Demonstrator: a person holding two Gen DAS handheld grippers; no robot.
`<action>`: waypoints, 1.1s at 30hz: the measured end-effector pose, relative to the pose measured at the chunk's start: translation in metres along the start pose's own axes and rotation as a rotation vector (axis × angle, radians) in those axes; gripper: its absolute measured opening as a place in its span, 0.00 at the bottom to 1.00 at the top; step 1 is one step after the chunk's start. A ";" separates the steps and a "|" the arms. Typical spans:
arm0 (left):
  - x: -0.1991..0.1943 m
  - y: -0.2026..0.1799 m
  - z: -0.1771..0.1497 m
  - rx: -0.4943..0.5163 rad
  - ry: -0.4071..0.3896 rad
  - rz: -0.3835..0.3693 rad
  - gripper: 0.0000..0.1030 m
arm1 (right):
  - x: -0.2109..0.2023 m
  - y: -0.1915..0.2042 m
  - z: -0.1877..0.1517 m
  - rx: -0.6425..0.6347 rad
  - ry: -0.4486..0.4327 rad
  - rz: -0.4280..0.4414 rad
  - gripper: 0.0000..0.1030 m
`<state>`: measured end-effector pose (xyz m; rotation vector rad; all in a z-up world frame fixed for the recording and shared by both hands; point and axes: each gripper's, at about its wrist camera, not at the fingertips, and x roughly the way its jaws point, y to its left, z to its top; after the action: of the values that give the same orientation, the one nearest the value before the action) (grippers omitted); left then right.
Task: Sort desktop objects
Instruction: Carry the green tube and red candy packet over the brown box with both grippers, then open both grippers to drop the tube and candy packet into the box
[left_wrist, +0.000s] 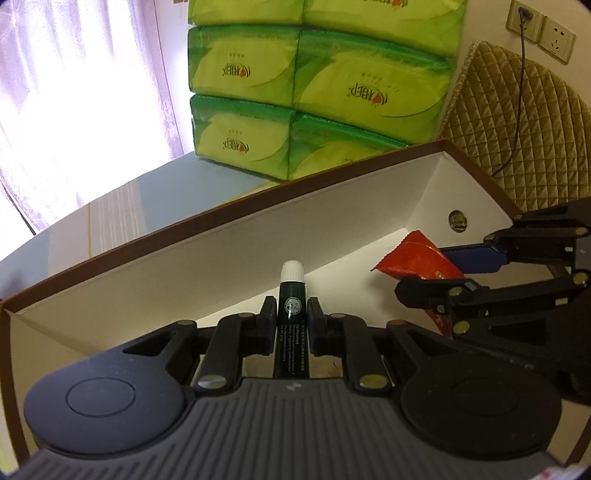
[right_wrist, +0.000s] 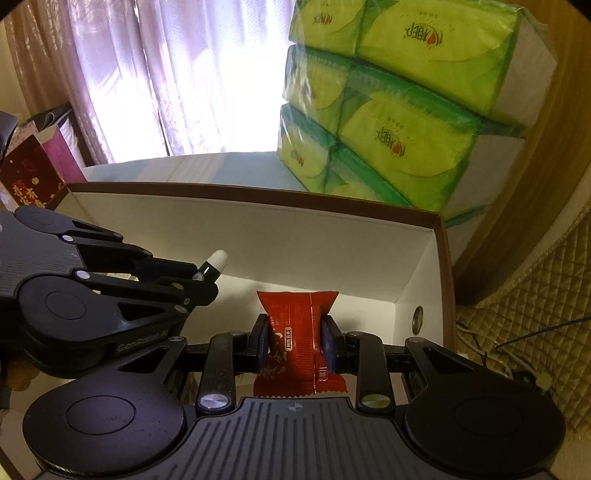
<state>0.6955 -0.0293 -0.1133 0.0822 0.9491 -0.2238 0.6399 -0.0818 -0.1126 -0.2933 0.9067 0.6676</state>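
A dark green lip balm tube (left_wrist: 291, 314) with a white cap stands between the pads of my left gripper (left_wrist: 291, 314), which is shut on it above the inside of a brown-rimmed white box (left_wrist: 229, 266). My right gripper (right_wrist: 295, 332) is shut on a red snack packet (right_wrist: 297, 325) over the same box (right_wrist: 258, 236). In the left wrist view the right gripper (left_wrist: 436, 273) and the red packet (left_wrist: 413, 258) sit at the right. Seen from the right wrist, the left gripper (right_wrist: 207, 277) comes in from the left with the balm tube (right_wrist: 214, 264) sticking out of it.
A stack of green tissue packs (left_wrist: 295, 92) (right_wrist: 399, 110) stands just behind the box on the blue table. A quilted gold cushion (left_wrist: 517, 129), a wall socket (left_wrist: 543, 33) with a cable, and bright curtains (right_wrist: 147, 74) lie beyond. A red carton (right_wrist: 29, 173) stands at the left.
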 end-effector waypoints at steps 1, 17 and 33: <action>0.002 0.000 0.000 -0.001 0.004 0.004 0.13 | 0.001 0.000 0.000 -0.001 0.001 -0.001 0.25; -0.005 0.015 -0.011 -0.041 -0.002 0.008 0.20 | 0.000 0.006 0.001 -0.051 -0.046 -0.028 0.41; -0.091 0.022 -0.043 -0.109 -0.066 0.017 0.54 | -0.080 0.006 -0.043 0.033 -0.184 0.037 0.92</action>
<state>0.6148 0.0135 -0.0648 -0.0179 0.8926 -0.1580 0.5743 -0.1310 -0.0735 -0.1824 0.7481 0.7008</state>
